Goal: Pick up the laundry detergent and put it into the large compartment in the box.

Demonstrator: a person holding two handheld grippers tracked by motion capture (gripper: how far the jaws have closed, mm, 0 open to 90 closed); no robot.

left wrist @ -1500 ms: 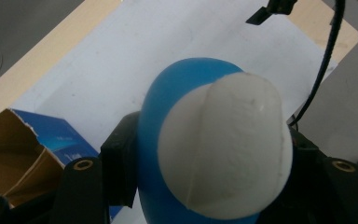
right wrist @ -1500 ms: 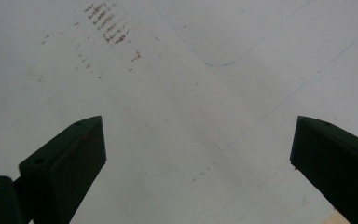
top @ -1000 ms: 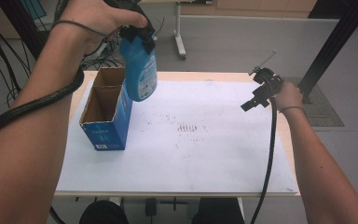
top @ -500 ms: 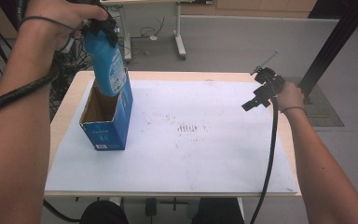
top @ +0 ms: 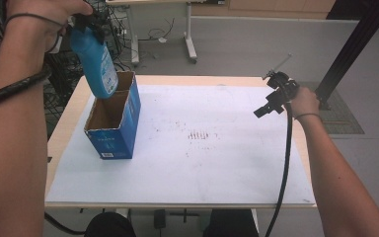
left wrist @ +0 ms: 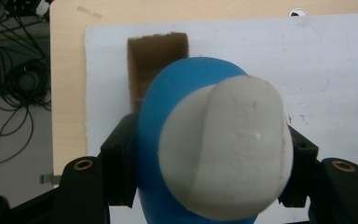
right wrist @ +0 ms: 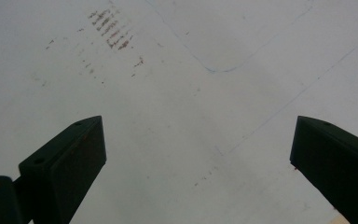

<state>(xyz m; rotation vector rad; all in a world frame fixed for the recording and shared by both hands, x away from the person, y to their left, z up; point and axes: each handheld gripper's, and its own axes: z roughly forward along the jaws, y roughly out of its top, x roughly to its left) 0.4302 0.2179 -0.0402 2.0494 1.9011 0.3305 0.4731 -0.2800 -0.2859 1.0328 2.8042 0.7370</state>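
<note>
Seen from the left gripper view, the bottle (left wrist: 200, 154) sits pinched between two black jaws, its pale rounded cap nearest the lens and its blue body running down toward the brown hollow of the open box (left wrist: 157, 60) beyond. The grip is firm: the pads press both flanks of the bottle, with no gap visible.

From above, the left gripper (top: 90, 22) holds the bottle (top: 96, 66) tilted, base lowest, directly over the far compartment of the blue box (top: 121, 131) at the left end of the white sheet (top: 217, 163). The base appears to hang at about the level of the box's rim, though whether it has crossed the rim cannot be told.

What has changed is the bottle's place. A second ago it hung to the right of the box, over the white sheet; half a second ago it was above the opening; now it stands farther toward the box's rear compartment and leans more steeply. On that showing, the carry looks finished and the lowering is the step in hand, with the release still to come.

Farther right, the right gripper (top: 271, 103) is held above the sheet's far right part, in the same spot as in both earlier pictures. In its own view the jaws stand wide apart with nothing between them, above faint brown marks (right wrist: 112, 30) on the sheet.
</note>
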